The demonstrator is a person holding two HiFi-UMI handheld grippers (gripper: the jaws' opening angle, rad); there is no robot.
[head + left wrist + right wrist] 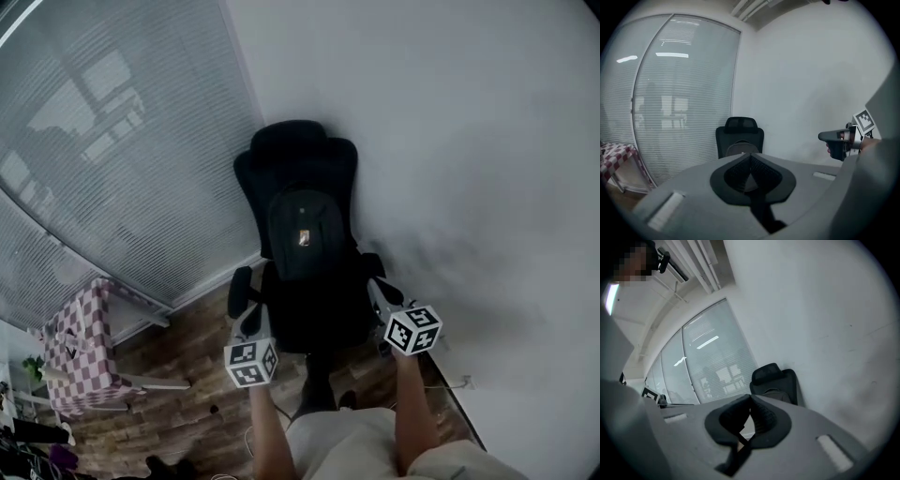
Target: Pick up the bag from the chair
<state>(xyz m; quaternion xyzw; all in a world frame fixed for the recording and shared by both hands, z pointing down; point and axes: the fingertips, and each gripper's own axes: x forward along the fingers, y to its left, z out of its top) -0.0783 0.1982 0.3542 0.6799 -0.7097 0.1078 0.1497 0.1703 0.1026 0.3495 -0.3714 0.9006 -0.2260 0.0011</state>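
Note:
A black backpack (304, 234) with a small light tag leans upright against the backrest of a black office chair (298, 155) set against the white wall. In the left gripper view the chair (739, 135) stands some way ahead, with the backpack (742, 147) just above my jaws. The right gripper view shows the same chair (776, 379) tilted. My left gripper (251, 323) is shut and empty by the chair's left armrest. My right gripper (384, 302) is shut and empty by the right armrest. Neither touches the bag.
A curved glass wall with blinds (103, 141) runs along the left. A stool with a pink checked cover (80, 347) stands on the wooden floor (187, 412) at the lower left. The white wall (450, 141) closes off the right. My legs show at the bottom.

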